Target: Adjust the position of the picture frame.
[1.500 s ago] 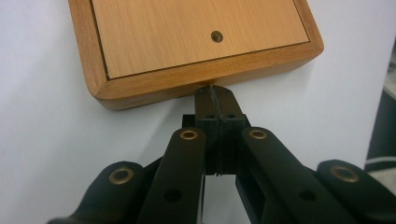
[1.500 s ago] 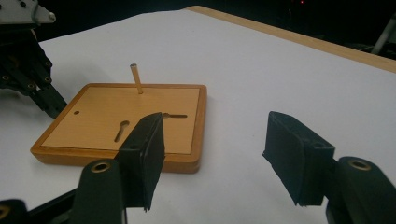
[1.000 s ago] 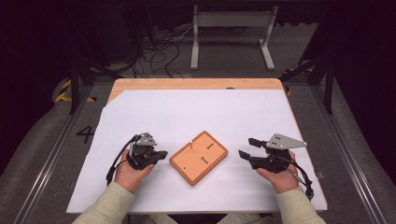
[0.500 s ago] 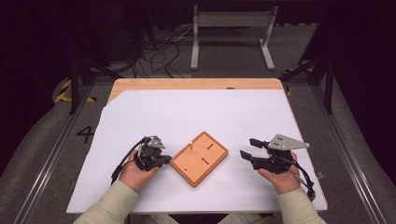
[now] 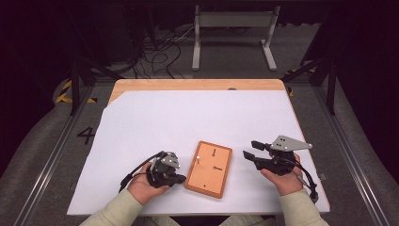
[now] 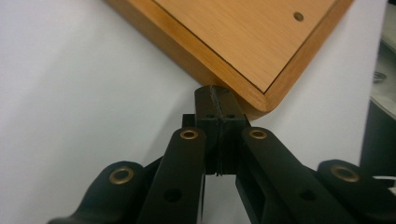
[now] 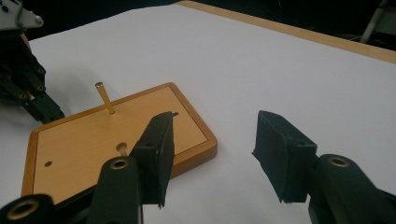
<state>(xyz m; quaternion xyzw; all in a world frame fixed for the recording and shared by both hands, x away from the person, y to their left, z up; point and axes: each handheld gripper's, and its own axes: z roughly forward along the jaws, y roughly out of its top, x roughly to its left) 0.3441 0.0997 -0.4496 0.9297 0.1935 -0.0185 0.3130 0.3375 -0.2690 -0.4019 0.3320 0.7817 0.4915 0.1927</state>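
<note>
Left gripper (image 5: 181,179), jaws clenched, has slid against the wooden board (image 5: 209,168); right gripper (image 5: 249,149) closing, empty.

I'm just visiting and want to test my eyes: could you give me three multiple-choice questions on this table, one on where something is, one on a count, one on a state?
1. Where does the board lie?
A. between the two grippers
B. at the table's far edge
C. on the floor

2. How many pegs stand upright in the board?
A. none
B. one
C. four

3. How are the left gripper's fingers?
A. wide apart
B. shut together
C. shut on a peg

Answers:
1 A, the board lies on the white sheet between both hands.
2 B, one peg stands up.
3 B, the fingers meet, nothing between them, by the board's corner.
</note>
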